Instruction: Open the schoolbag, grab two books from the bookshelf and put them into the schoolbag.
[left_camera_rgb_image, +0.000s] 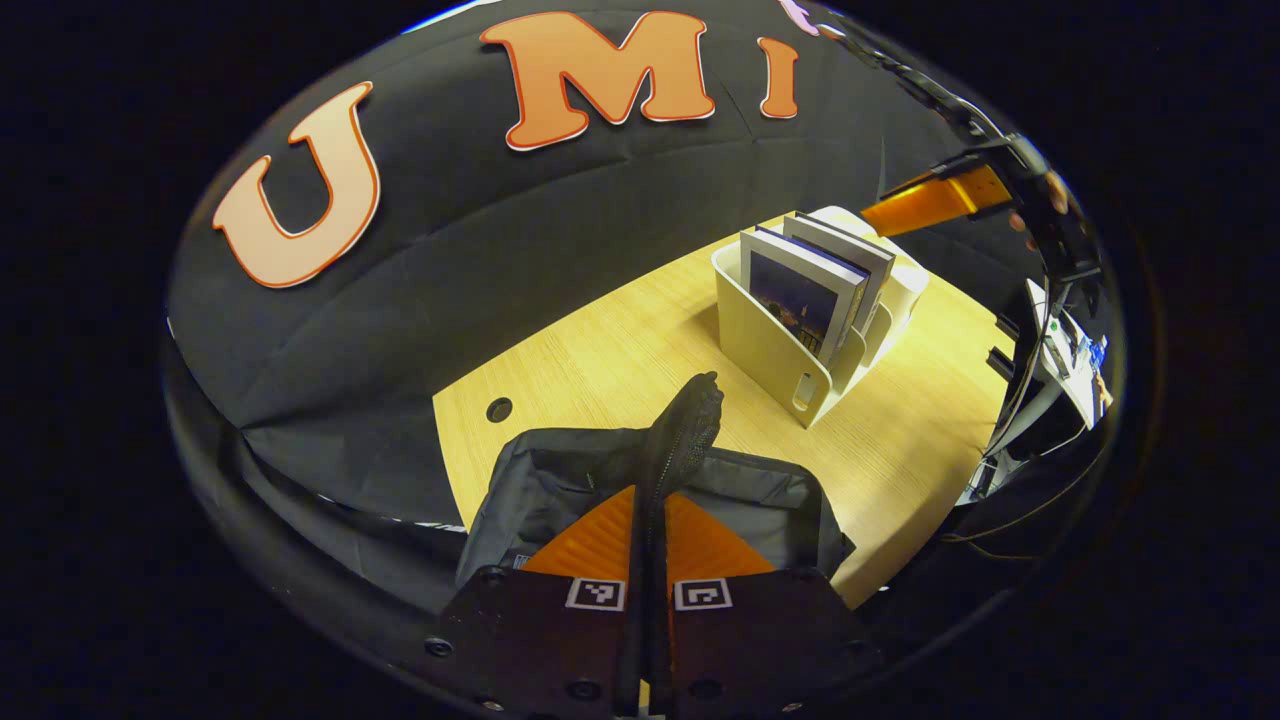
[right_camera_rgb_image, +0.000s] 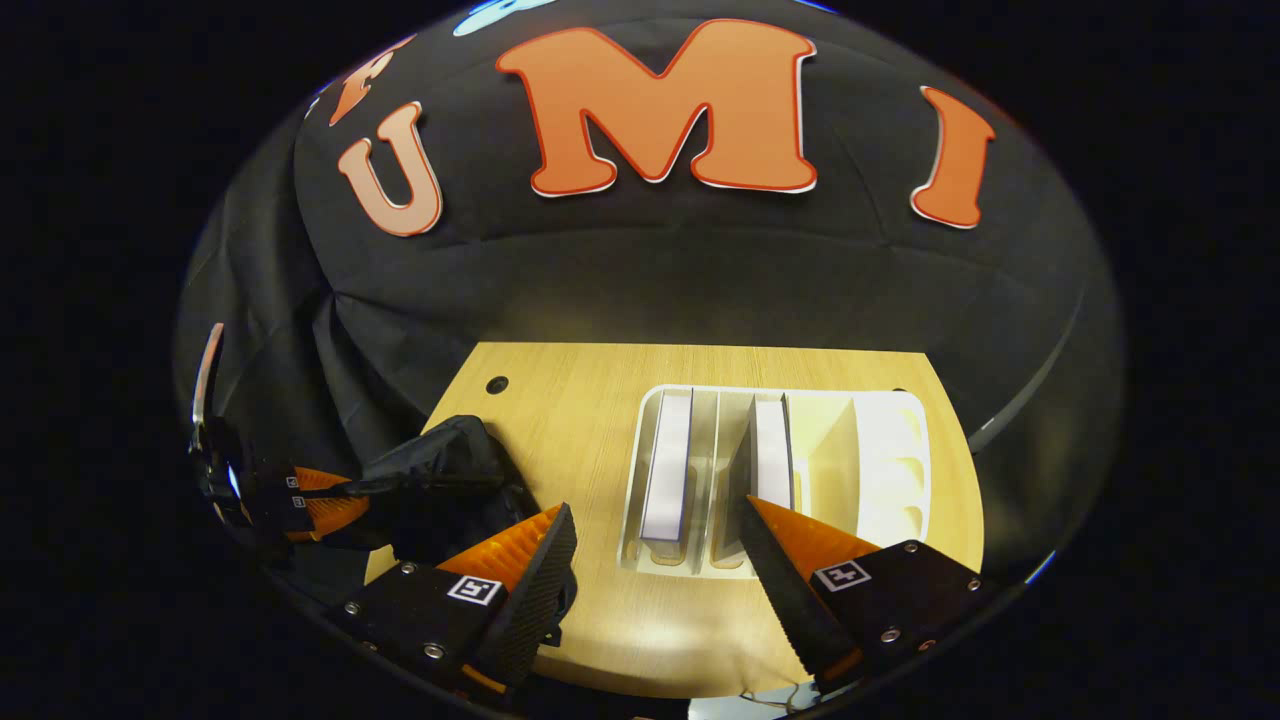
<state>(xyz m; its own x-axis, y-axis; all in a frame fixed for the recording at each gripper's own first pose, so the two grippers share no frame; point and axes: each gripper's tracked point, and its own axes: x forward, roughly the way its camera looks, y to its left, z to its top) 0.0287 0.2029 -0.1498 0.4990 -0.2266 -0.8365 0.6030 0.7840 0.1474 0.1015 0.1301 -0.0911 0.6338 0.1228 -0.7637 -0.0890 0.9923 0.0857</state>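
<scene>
Schoolbag (left_camera_rgb_image: 560, 480) near table (left_camera_rgb_image: 600, 370) edge, soft, limp fabric | left gripper (left_camera_rgb_image: 648, 520) clamped on its raised flap (left_camera_rgb_image: 685, 420) | right gripper (right_camera_rgb_image: 655, 560) wide open, empty, above bookshelf (right_camera_rgb_image: 880, 450) | books (right_camera_rgb_image: 668, 465) upright, stiff; grip top edge.

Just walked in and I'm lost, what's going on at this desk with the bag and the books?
A person is working with two handheld claws. The left claw is shut on a flap of the black schoolbag, holding it up on the wooden desk. The right claw is open and hangs above the white bookshelf, over its two upright books. Both books sit in the shelf; none has gone into the bag yet.
</scene>
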